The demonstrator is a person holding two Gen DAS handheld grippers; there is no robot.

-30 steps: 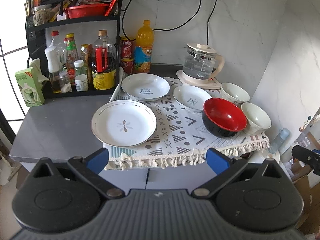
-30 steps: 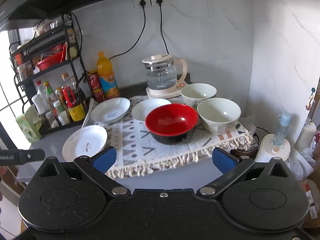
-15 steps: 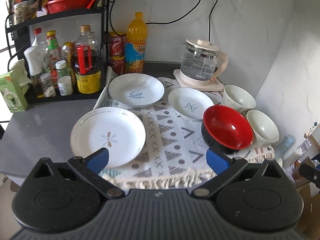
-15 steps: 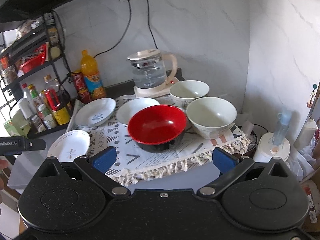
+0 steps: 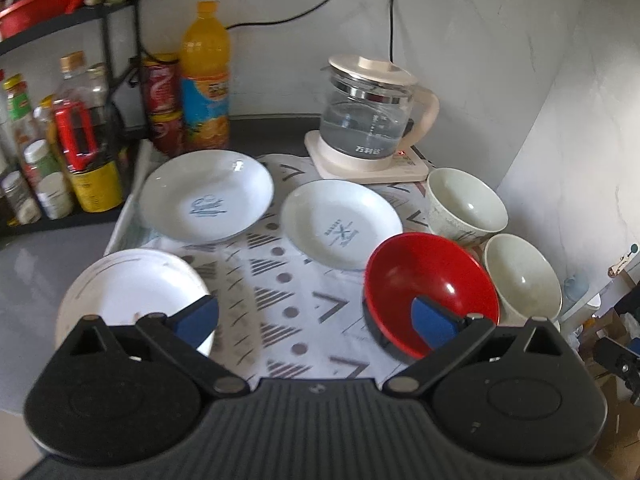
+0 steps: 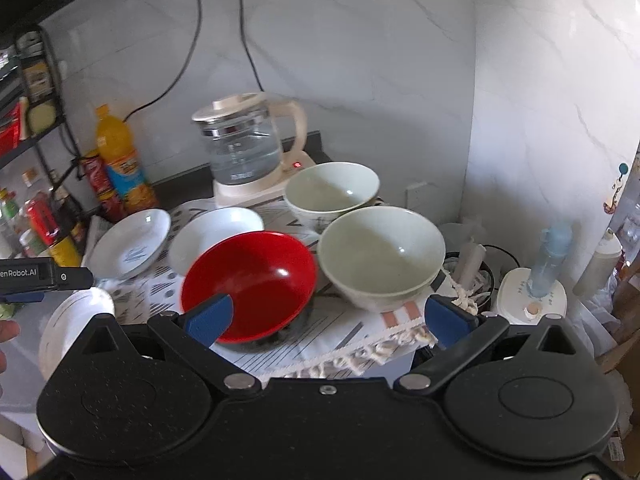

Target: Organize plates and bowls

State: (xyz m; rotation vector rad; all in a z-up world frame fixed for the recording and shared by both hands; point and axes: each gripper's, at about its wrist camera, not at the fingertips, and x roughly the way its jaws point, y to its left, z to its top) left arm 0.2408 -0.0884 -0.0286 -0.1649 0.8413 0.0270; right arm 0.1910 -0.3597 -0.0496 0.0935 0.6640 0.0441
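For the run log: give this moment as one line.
left gripper: open, empty | right gripper: open, empty | red bowl: on mat, untouched | plates: unstacked

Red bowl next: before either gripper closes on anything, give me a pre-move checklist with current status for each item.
1. Left gripper open: ok.
2. Right gripper open: ok.
3. Both empty: ok, nothing between the fingers.
4. Red bowl upright and empty: ok.
5. Room around the red bowl: not ok; near cream bowl sits close against its right, small plate right behind.
6. Whether the red bowl's rim touches those two: cannot tell.
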